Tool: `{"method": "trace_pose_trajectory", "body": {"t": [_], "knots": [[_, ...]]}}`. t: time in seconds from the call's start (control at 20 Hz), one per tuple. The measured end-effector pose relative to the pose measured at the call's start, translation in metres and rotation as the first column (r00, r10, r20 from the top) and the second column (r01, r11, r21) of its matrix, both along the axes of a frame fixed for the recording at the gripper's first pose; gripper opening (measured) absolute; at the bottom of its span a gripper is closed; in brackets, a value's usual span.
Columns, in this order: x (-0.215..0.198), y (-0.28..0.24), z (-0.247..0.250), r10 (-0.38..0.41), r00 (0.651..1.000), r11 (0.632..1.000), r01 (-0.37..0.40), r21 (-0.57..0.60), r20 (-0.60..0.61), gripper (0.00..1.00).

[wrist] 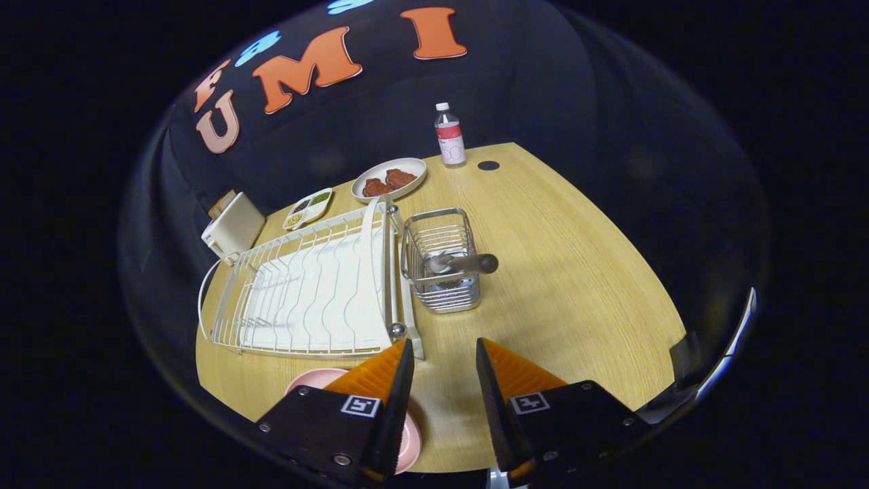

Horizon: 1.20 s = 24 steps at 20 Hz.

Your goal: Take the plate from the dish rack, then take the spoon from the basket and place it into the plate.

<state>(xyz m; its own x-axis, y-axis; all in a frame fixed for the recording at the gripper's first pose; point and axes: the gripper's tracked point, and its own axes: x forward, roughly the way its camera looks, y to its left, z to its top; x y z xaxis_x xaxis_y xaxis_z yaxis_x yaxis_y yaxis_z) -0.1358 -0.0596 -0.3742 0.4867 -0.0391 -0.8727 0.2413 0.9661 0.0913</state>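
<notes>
The wooden table (577,272) is taking up most of the scene, and the white dish rack (305,292) is lying on it as the biggest thing there, its wire slots showing no plate in them. The pink plate (411,435) is resting flat on the table just below the near edge of the rack, partly covered by the left finger, so the first half of the task is looking done. Just beside the rack, touching or nearly touching its right side, the wire basket (442,261) is standing upright, and the spoon (468,263) is leaning in it with its dark handle poking out over the right rim. Farther back, a white plate of food (389,178), a small divided dish (307,208), a bottle (449,136) and a white box (233,232) are sitting well apart from the work. The gripper (445,353) is hovering above the table short of the basket, its fingers released and spread with nothing between them. The step in hand is probably the reach for the spoon. To do it well, the person is best lining the gap up with the protruding handle, coming in from above and to the right so the fingers are clearing the basket's wire rim, closing on the handle rather than the wires, and lifting straight up before swinging back to the pink plate.
</notes>
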Motion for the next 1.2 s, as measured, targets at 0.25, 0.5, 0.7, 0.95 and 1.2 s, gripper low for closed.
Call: {"method": "trace_pose_trajectory", "body": {"t": [0.25,0.5,0.7,0.95,1.2], "knots": [[0.034,-0.009,0.011,-0.012,0.987,1.000,0.013,-0.004,0.163,0.62],[0.057,-0.013,0.007,-0.028,0.974,0.999,0.032,-0.011,0.223,0.62],[0.068,-0.015,0.002,0.012,0.965,0.998,0.005,-0.064,0.261,0.56],[0.071,-0.010,-0.008,0.093,0.965,0.990,-0.063,-0.130,0.246,0.30],[0.075,-0.008,-0.002,0.061,0.963,0.995,-0.037,-0.095,0.261,0.15]]}}
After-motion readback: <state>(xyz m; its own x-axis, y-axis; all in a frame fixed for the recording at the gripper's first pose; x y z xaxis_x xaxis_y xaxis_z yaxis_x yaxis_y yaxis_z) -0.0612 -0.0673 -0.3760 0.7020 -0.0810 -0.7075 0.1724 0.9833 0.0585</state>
